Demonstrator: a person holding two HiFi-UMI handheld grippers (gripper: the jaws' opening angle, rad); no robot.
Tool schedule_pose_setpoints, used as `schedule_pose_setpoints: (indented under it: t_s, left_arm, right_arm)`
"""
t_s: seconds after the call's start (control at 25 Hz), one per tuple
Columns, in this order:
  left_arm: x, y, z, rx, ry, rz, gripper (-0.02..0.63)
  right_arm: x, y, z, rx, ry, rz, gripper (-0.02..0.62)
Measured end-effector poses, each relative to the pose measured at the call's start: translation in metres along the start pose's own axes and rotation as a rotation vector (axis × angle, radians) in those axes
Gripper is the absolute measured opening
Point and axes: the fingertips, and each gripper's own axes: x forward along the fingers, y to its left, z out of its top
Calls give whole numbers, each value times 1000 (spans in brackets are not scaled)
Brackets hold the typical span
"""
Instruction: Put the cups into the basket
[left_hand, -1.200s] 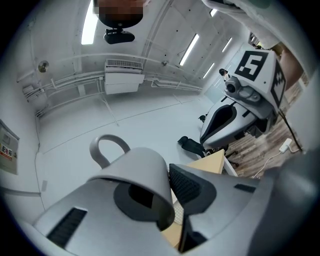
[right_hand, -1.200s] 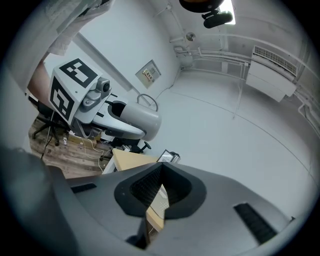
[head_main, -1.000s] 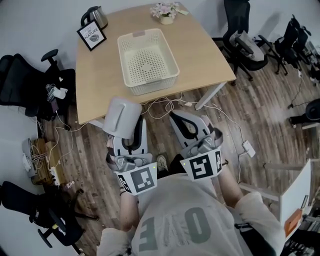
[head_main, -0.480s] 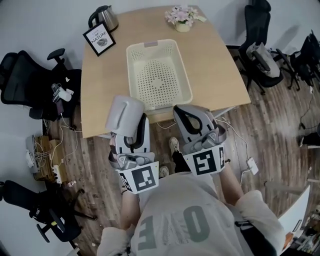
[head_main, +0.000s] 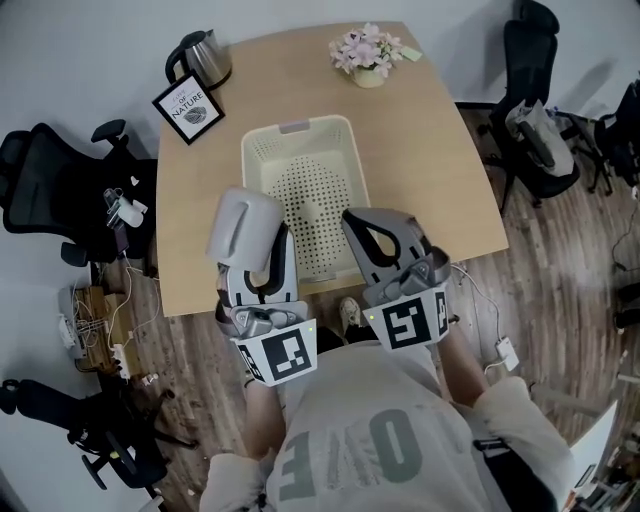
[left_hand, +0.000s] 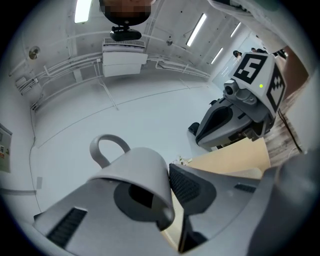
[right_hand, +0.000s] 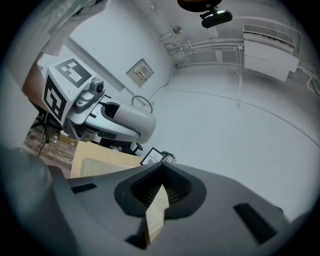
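Table (head_main: 440, 150) edge: cup (head_main: 243, 228) in L tongs (left_hand: 169, 192), basket (head_main: 297, 127) just ahead

Cup (head_main: 243, 230): smooth, matt pale grey all over; I can't tell ceramic from plastic.
Basket (head_main: 251, 170): cream plastic, matt, with small holes punched through its floor and walls.
Table (head_main: 440, 150): light wood top, smooth, with a low sheen.
Kettle (head_main: 205, 57): at the table's far left corner, glossy polished metal with a dark handle.
Picture frame (head_main: 188, 107): matt black frame round what I read as a white paper print.
Left gripper (left_hand: 167, 190): matt grey plastic shell.
Pad (left_hand: 189, 184): dark and finely ribbed.
Marker cube (head_main: 283, 355): flat black-and-white print, no shine.
Shirt (head_main: 370, 420): soft grey cloth.
Floor (head_main: 560, 270): dark wood planks with the grain showing.
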Motion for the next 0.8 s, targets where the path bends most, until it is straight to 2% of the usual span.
schedule_pose_setpoints:
  t_s: [0.24,0.52,0.8]
  left_arm:
    - [30,4,-11,42,24,-39,78]
    - [60,22,-27,42,58,-106,78]
    - [83,10,-65,130,204,-300,78]
  right_arm:
    - [28,-13,-12,10,8,14,-2]
    - [54,-24,-8,37,32,-5,-2]
    - [71,-27,-10,61,48,-31,-2]
